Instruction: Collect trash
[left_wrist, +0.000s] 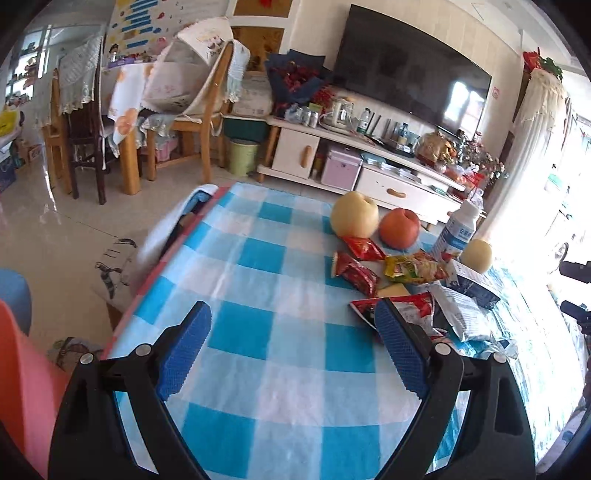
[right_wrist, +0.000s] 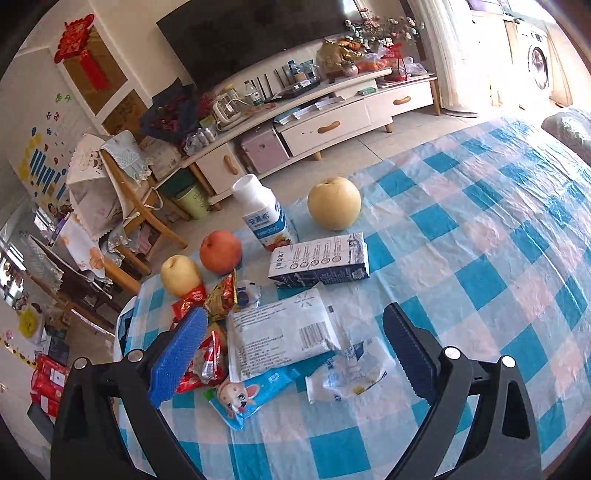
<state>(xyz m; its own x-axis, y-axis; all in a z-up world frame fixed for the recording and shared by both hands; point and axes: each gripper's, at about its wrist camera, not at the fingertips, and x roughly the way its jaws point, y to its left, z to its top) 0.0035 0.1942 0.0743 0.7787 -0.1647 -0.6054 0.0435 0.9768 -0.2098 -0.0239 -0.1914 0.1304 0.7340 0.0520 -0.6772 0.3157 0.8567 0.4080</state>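
Trash lies on the blue checked tablecloth: red snack wrappers, a yellow-red wrapper, a white packet, a blue cartoon wrapper, a crumpled clear wrapper and a flat milk carton. My left gripper is open and empty above bare cloth, left of the pile. My right gripper is open and empty, hovering over the white packet.
Two yellow pears, a red apple and a white yogurt bottle stand behind the trash. A green bin is on the floor by the TV stand. A red plastic object is at the left edge.
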